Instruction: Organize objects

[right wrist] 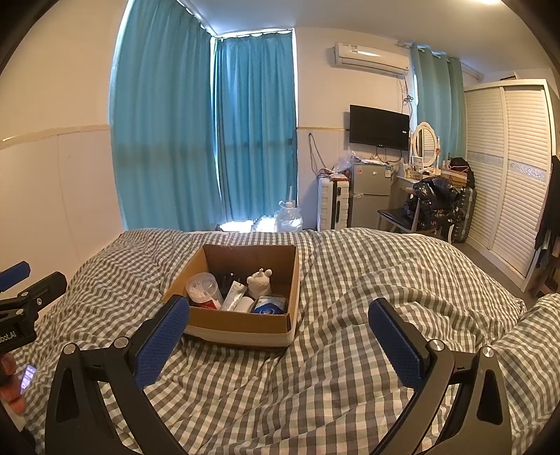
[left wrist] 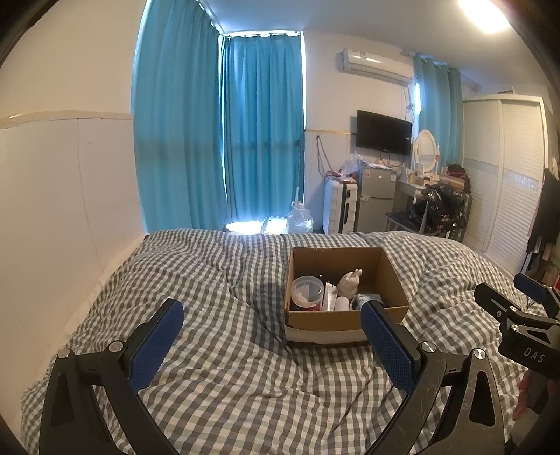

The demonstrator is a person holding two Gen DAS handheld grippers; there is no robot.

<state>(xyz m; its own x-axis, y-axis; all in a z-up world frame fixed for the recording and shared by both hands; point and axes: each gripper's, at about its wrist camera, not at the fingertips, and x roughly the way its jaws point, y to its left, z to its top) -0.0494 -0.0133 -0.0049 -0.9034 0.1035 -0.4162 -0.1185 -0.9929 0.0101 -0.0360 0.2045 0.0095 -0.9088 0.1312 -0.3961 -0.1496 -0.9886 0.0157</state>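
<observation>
A: Status? 
B: Left gripper (left wrist: 271,332) and right gripper (right wrist: 278,332) both spread wide, empty. Box (right wrist: 245,323) rests on the bed (right wrist: 350,367), ahead.

A: Handling? 
B: Light, stiff cardboard — take opposite walls; the figurine (right wrist: 259,281) inside looks fragile.

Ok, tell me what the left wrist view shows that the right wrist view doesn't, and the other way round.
Only the left wrist view: the right gripper at its right edge, and a ceiling light.

Only the right wrist view: the left gripper at its left edge, and fingers holding a phone.

Both: the box on the checked bedding, holding a clear tub, a white figurine, a tube and a blue tin; each view's own jaws open and empty.
</observation>
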